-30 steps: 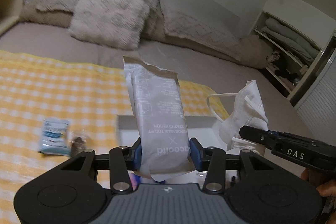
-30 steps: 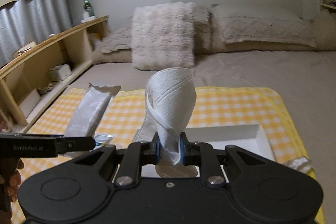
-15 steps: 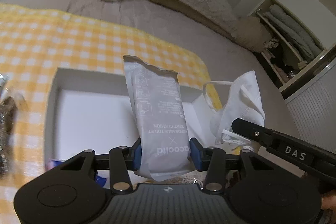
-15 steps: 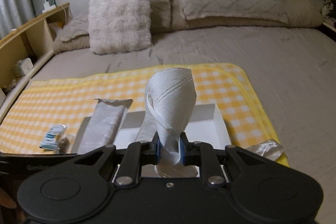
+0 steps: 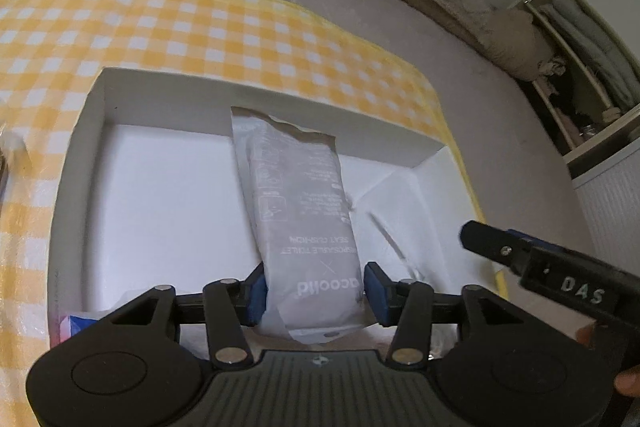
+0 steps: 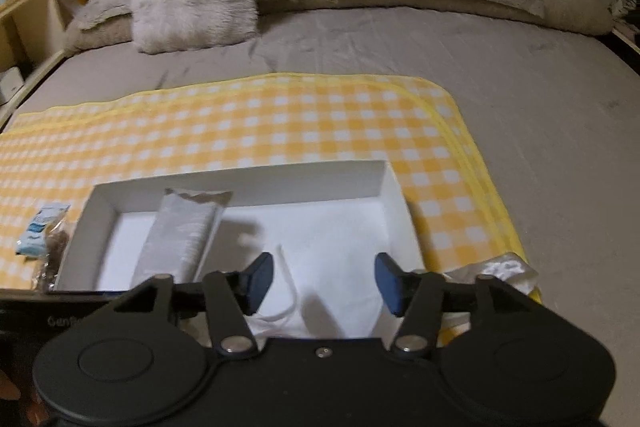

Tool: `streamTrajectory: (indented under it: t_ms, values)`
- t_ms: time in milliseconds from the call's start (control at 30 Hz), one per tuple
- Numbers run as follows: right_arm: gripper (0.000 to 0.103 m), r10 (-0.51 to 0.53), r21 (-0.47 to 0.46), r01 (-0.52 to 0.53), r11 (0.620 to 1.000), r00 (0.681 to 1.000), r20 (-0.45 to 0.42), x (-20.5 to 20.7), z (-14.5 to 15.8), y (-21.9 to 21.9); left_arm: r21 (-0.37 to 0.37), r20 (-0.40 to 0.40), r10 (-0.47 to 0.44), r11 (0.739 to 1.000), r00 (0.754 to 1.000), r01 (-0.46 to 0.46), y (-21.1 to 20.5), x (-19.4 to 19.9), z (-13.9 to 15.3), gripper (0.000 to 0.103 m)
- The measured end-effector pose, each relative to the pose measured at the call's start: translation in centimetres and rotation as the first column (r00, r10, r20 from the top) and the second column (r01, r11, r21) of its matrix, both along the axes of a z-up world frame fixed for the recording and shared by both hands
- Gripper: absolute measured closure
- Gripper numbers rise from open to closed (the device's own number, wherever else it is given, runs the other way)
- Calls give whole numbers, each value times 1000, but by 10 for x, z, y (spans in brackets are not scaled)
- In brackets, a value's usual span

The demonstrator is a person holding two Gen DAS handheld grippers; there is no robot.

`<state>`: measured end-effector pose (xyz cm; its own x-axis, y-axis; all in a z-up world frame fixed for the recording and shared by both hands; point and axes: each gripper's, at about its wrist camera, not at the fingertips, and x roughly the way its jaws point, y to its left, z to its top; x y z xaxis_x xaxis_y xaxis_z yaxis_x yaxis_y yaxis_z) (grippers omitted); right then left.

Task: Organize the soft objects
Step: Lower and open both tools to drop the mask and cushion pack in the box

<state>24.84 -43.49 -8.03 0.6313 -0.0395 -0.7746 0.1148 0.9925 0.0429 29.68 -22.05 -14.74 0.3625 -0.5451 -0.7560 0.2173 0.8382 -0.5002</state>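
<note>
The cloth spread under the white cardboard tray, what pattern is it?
Yellow-and-white gingham cloth, clearest in the right wrist view.

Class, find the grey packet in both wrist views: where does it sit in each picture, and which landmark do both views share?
Left wrist view: grey packet at centre, between the left tool's pads, over the white box.
Right wrist view: left of centre, inside the box.
Shared landmark: the yellow checked blanket.

packet [image 6: 182,231] left in box [image 6: 394,187] | mask [image 6: 340,267] right
</note>
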Motion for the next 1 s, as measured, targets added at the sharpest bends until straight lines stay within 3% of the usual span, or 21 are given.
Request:
streamTrajectory:
  t_ms: [167,233,667,1000]
  values:
    - [37,-9,-7,9,1000,1000,-24,0,-6,-6,40,-10,-9,999,1000,9,-3,2,-4,29]
    - [35,-7,-12,7,1000,999,-33,0,-8,-7,54,-4,-19,998,1000,19,-4,1,-2,25]
    - [23,-12,-1,12,1000,1000,-21,-15,2,-4,127,66,-82,989,994,73,-7,-11,23,13]
    - [13,-28,35,27,999,999,20,-36,21,-11,140,111,-84,988,990,68,4,-27,48,5]
